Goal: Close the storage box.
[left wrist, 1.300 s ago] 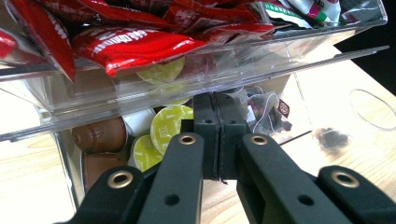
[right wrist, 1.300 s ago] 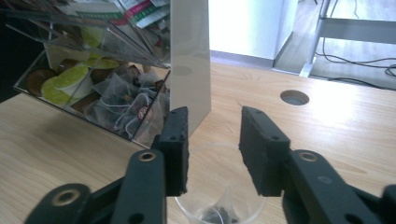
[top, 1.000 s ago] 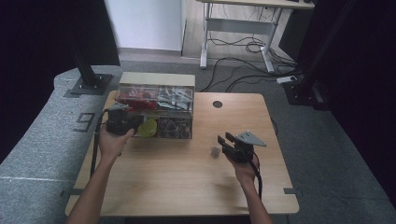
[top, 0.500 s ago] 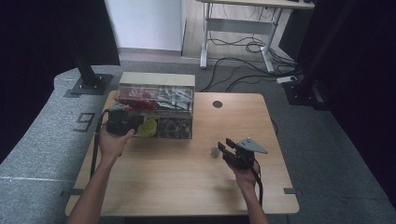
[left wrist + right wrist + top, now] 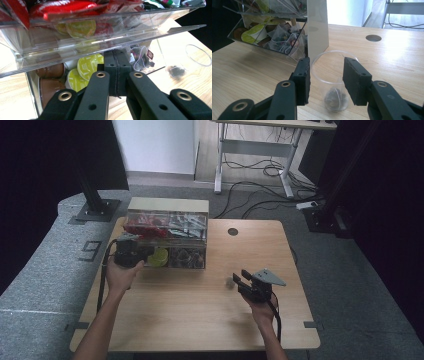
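Right gripper (image 5: 325, 80): jaws part-open, standing either side of a clear plastic cup (image 5: 334, 82); whether the pads touch its wall cannot be told. In the high view this gripper (image 5: 239, 282) sits at about 4 o'clock from the table's middle, pointing toward 10 o'clock.
Cup: upright on the wooden table (image 5: 200, 320), a dark tea bag (image 5: 334, 96) lying in its bottom; in the high view the cup (image 5: 229, 282) stands just off the jaw tips.
Left gripper (image 5: 117, 72): jaws closed tight together, nothing between them, tips at the front edge of the clear organiser's lower tier (image 5: 50, 82). In the high view it (image 5: 150, 254) lies at 9 o'clock.
Organiser (image 5: 167, 237): at 11 o'clock on the table; red packets (image 5: 142, 225) above, yellow-green capsules (image 5: 87, 66) and pyramid tea bags (image 5: 142, 58) below.
In the way: the organiser's corner and a pale upright panel (image 5: 317, 27) stand just beyond the cup.
Open room: bare wood from 5 to 7 o'clock; a round cable hole (image 5: 233, 231) at 1 o'clock.
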